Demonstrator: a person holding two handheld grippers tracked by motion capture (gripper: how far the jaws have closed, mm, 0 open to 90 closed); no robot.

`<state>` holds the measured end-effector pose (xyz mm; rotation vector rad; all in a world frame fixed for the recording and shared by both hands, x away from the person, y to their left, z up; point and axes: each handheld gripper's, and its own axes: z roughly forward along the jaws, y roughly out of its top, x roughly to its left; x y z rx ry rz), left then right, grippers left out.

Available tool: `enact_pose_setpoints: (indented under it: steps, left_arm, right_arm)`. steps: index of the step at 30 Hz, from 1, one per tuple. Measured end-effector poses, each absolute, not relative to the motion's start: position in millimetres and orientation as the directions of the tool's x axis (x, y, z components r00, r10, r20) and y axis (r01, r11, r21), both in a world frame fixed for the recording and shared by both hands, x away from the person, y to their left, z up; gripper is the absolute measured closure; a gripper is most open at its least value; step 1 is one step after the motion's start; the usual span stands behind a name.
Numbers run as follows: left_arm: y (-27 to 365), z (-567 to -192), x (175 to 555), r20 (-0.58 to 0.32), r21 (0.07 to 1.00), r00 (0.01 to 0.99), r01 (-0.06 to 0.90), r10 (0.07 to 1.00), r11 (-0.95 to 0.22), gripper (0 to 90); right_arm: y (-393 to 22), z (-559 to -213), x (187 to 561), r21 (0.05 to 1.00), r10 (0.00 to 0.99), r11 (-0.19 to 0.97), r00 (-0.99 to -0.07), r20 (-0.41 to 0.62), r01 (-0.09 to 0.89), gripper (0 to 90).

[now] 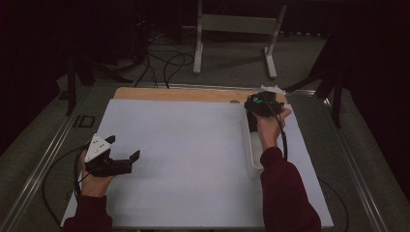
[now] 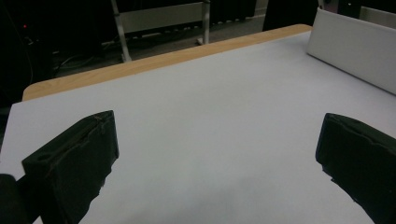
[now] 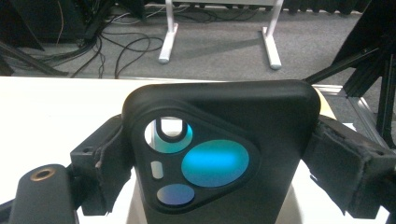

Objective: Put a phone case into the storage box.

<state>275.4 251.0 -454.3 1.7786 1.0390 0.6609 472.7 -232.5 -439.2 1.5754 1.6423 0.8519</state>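
I see the black phone case (image 3: 219, 158) upright between my right gripper (image 1: 261, 104) jaws, pinched on both side edges, its teal-tinted camera cutouts toward the lens. In the high view it sits at about 1 o'clock on the white sheet (image 1: 183, 145), over the far end of the white tray (image 1: 252, 159). My left gripper (image 1: 121, 153) hovers at 8 o'clock, jaws spread wide, nothing between them. Wooden table edge (image 1: 174, 94) runs along 12 o'clock.
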Motion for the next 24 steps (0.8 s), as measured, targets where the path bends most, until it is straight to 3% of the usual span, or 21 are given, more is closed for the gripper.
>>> enact_pose_setpoints:
  steps: [9,24]
  left_arm:
    - [251,-454,275,-0.009,0.912,0.495,0.36,0.869,-0.195,0.0]
    - [249,-455,275,-0.008,0.907,0.5,0.368,0.866,-0.204,0.0]
  right_arm:
    - [-238,-437,476,0.848,1.0,0.009,0.003,-0.012,0.53,7.2]
    - [-243,-430,466,0.845,0.997,0.042,-0.075,-0.002,0.533,7.3]
